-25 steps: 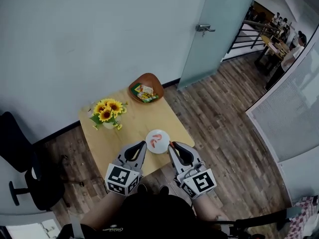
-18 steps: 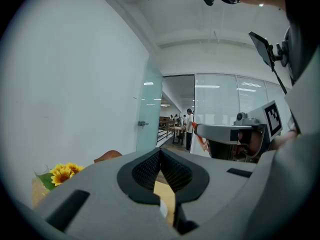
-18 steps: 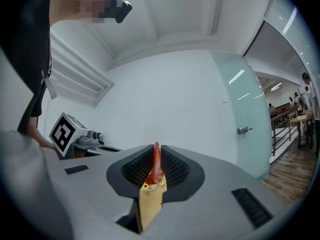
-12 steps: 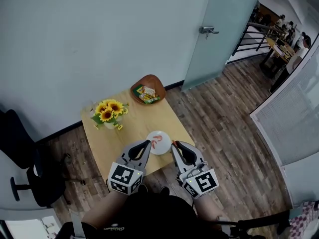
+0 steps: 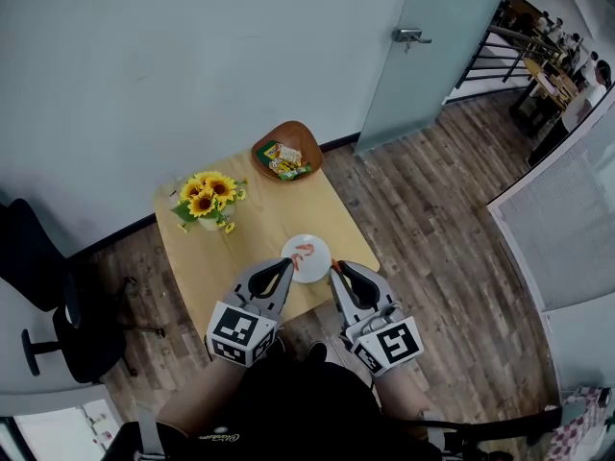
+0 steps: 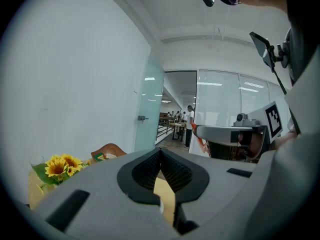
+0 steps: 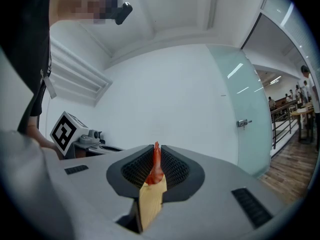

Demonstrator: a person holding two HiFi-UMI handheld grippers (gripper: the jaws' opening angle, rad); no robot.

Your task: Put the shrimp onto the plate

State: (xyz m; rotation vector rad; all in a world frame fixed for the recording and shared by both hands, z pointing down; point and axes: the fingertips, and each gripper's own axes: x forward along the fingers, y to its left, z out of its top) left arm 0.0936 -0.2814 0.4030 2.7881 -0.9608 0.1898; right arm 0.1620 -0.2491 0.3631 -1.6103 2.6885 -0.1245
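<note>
A white plate sits near the front edge of the small wooden table, with an orange shrimp lying on it. My right gripper hovers just right of the plate, shut on another orange shrimp that stands upright between its jaws. To the left of the plate, my left gripper is held with its jaw tips together and nothing between them. In the left gripper view the right gripper shows side on, the shrimp at its tip.
A vase of sunflowers stands at the table's back left. A brown wooden bowl with packets sits at the back corner. A black chair stands left of the table, and a glass door is behind it.
Both grippers stay either side of the plate, the right one still holding its shrimp. The head view has drifted slightly, so the table sits a little higher in frame.
</note>
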